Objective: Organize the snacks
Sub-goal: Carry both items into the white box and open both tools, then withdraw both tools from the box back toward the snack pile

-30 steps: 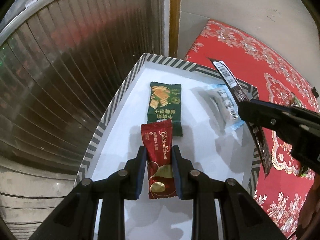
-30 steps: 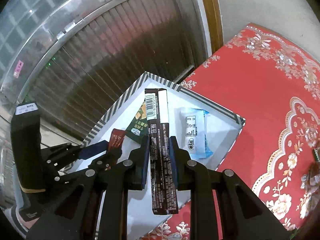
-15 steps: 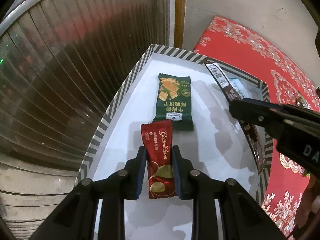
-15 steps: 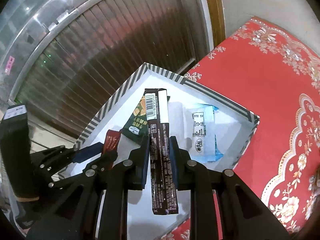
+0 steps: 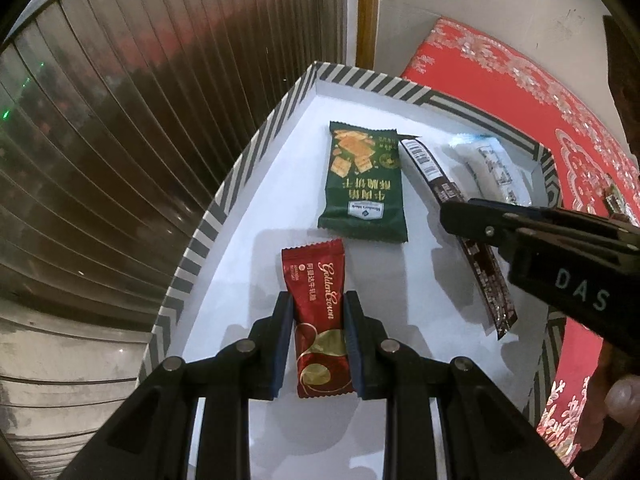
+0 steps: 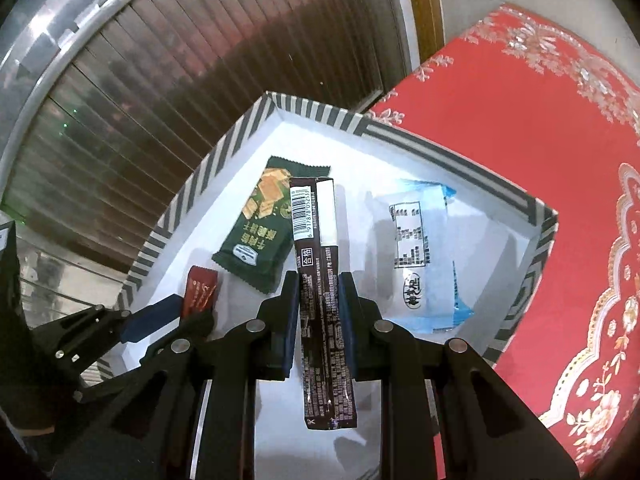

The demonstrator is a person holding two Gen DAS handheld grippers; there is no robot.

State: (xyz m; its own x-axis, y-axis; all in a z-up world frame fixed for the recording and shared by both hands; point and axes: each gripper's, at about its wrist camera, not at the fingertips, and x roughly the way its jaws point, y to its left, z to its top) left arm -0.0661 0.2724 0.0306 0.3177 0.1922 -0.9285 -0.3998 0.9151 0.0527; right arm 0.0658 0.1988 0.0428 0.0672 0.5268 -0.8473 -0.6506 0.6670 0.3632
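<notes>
the left gripper is seen clamped on a small red foil candy wrapper with gold script, its blue-padded jaws pressed against the wrapper's two long edges. the wrapper is held over the white floor at the near end of the shallow white cardboard box with a black-and-white striped rim, which is taken here as the landmark; whether the wrapper's lower end touches the box floor cannot be told.

the right gripper is likewise closed, on a long dark brown snack bar with a white barcode panel, which is gripped near its middle and tilted over the middle of the box, between the two packets already lying inside.

inside the box, toward its far end, a dark green cracker packet with a serrated edge is laid flat, and along the box's right wall a pale blue and white wrapped snack is laid flat as well. so two snacks are judged to be placed, and two more are poised for release.

outside the box, on the red embroidered cloth to its right, a small dark wrapped item is glimpsed, too partly hidden to identify; it may be left to collect. the task is judged to be past its midpoint, with both held snacks not yet set down.
</notes>
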